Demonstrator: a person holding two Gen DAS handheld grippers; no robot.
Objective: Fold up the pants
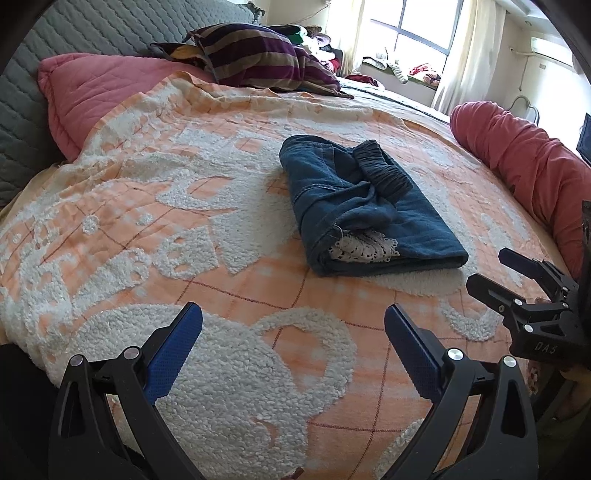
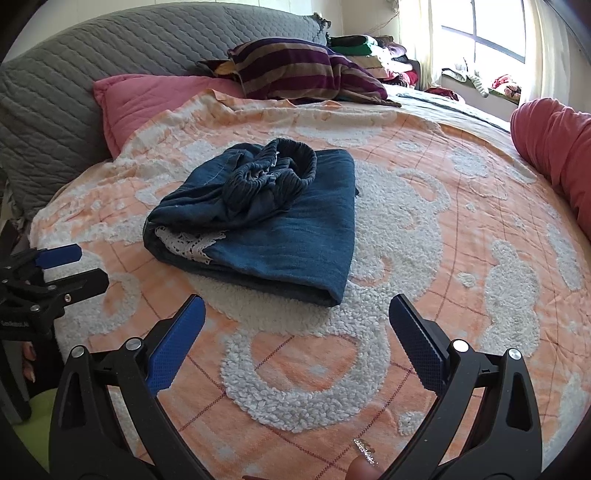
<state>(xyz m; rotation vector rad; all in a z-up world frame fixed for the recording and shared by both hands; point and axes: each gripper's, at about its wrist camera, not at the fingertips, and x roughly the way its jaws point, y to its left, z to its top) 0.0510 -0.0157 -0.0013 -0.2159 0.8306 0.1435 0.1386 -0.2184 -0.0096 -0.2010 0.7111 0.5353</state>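
**Desk:** What do your two grippers show?

**Operator:** My left gripper hangs over the blanket with its blue pads spread wide and nothing between them. My right gripper is the same: fingers apart, empty, above bare blanket. Each camera catches the other tool at its frame edge, the right one at the far right of the left view, the left one at the far left of the right view.

**Desk:** And the pants?

**Operator:** One pair of pants, dark blue, lies folded into a thick bundle in the middle of the blanket, just ahead of both grippers and touching neither. The elastic waistband sits bunched on top. A bit of white lace shows at the open side of the fold.

**Desk:** Room to move?

**Operator:** Open blanket on every side of the bundle. The edges are a pink pillow and a grey headboard to the left, a striped pillow at the back, and a red bolster on the right.

**Desk:** Anything unclear?

**Operator:** The inner layers of the fold are hidden. The heap of clothes by the window is too small to sort out. A fingertip is cut off at the bottom of the right view.
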